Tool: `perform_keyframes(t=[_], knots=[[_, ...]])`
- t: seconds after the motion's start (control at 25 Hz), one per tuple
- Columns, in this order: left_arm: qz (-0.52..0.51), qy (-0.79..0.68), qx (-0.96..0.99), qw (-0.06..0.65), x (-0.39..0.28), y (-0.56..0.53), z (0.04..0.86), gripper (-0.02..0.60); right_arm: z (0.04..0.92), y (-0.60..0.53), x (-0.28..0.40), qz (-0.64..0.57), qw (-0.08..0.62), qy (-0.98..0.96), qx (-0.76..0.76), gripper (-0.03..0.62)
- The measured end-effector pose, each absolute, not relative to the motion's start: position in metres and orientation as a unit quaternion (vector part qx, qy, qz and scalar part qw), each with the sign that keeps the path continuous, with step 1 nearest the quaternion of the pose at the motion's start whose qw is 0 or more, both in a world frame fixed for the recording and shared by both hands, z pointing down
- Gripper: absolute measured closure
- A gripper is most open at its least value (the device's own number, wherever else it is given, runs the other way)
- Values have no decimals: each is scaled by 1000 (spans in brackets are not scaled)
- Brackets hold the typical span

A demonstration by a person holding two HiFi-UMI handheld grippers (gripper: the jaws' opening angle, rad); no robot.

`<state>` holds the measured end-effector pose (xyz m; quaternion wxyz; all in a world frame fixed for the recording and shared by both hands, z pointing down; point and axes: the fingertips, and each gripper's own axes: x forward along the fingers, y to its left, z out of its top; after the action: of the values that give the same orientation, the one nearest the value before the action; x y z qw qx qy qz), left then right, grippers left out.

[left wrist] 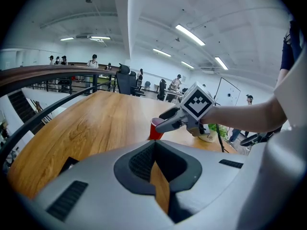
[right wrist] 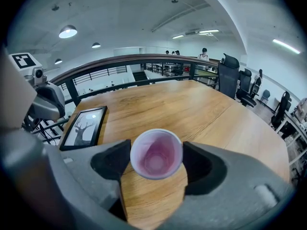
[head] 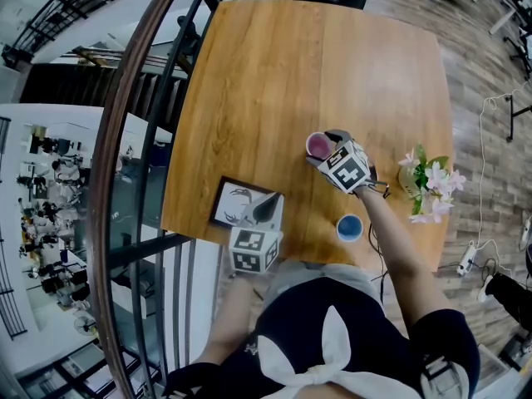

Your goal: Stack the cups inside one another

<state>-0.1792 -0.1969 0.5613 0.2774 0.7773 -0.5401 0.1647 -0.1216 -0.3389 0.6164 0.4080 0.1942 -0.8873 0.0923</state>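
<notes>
A red cup (head: 318, 145) with a pale pink inside stands upright near the middle of the wooden table (head: 274, 73). My right gripper (head: 322, 150) is shut on the red cup (right wrist: 156, 153), one pad against each side of its rim. From the left gripper view the red cup (left wrist: 154, 129) shows between the right gripper's fingers (left wrist: 165, 123). A blue cup (head: 350, 227) stands alone near the table's front edge, just beside my right forearm. My left gripper (head: 268, 209) is shut on nothing and hovers by the front edge, left of both cups; its jaws (left wrist: 156, 165) leave only a thin strip of wood visible.
A framed tree picture (head: 233, 202) lies flat at the front left corner, partly under my left gripper. A small pot of pink flowers (head: 424, 181) stands at the right edge. A dark railing (head: 125, 140) runs along the table's left side, with a drop beyond it.
</notes>
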Motion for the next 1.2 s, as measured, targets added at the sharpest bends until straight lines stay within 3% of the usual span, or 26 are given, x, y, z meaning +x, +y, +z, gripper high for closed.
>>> perform_keyframes(t=[1.2], knots=[[151,-550,782,249,-189,-165,528,565,507,-292,-118,32,346,-912,216,258]])
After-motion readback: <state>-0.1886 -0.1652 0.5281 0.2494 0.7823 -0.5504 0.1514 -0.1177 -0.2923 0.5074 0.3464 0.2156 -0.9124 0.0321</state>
